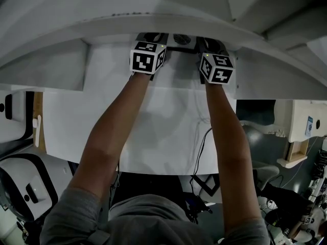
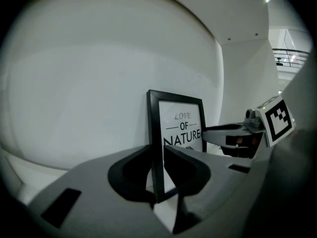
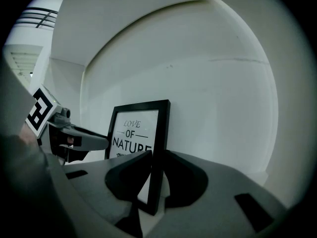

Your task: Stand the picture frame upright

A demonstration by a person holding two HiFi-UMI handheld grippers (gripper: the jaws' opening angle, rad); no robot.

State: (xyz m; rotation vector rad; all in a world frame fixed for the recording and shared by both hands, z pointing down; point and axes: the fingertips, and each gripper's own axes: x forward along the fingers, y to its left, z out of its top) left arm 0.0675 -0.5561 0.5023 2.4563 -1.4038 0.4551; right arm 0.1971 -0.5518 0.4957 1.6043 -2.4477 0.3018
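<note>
The picture frame [image 2: 181,128] is up on its short bottom edge at the far edge of the desk [image 1: 168,131]. Its long axis runs straight up and its printed face is turned towards us. It is black, portrait in shape, and just in front of the curved white wall [image 2: 99,83]. We cannot tell whether it touches that wall, and no view shows a prop behind it.

The left gripper [image 2: 157,155] is closed to a narrow gap on the frame's left side rail, low down, with the rail running upright between its jaws. The right gripper [image 3: 157,157] is closed the same way on the right side rail. So the frame lies dead ahead of both, pinched edge-on, and neither hand is nearer than the other. Each gripper view shows the other gripper reaching in from across the print.

In the head view both forearms stretch over the desk from its near edge to its far edge, and the frame itself is hidden beyond the marker cubes.

By count, we see one frame, two grippers, two marker cubes and one desk.

We judge the frame as good as upright. What matters next is whether it keeps that line once the jaws let go. We would ease one side first and watch the top edge for tipping.
</note>
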